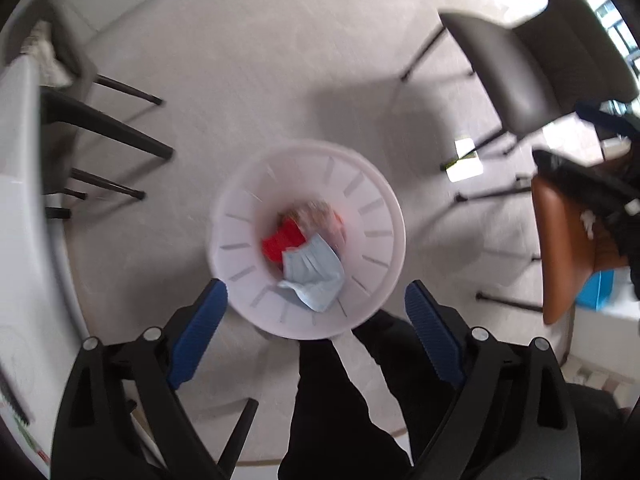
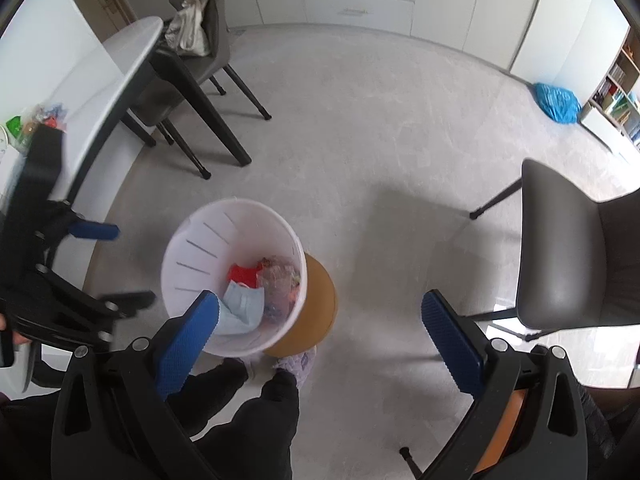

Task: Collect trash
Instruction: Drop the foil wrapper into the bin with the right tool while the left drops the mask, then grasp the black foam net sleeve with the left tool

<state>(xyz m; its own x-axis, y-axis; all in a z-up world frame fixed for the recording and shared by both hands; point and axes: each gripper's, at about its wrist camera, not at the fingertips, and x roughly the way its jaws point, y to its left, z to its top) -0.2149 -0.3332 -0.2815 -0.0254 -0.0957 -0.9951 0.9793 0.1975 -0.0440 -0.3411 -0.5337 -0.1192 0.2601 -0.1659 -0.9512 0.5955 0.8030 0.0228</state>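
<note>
A white round trash bin (image 1: 376,208) stands on the floor right below my left gripper (image 1: 316,308), which is open and empty. Inside lie a light blue face mask (image 1: 314,274), a red scrap (image 1: 280,240) and a crumpled clear wrapper (image 1: 320,216). In the right wrist view the bin (image 2: 192,248) sits left of centre with the mask (image 2: 244,306), red scrap (image 2: 244,274) and wrapper (image 2: 280,280) in it. My right gripper (image 2: 320,316) is open and empty, above the floor beside the bin. The left gripper's fingers (image 2: 94,231) show at the left.
A white table (image 2: 108,76) with small items at its edge stands left. Grey chairs (image 2: 576,256) stand right and behind the table (image 2: 200,28). A brown round stool (image 2: 316,308) sits under the bin's edge. A blue bag (image 2: 558,102) lies far right. The person's legs are below.
</note>
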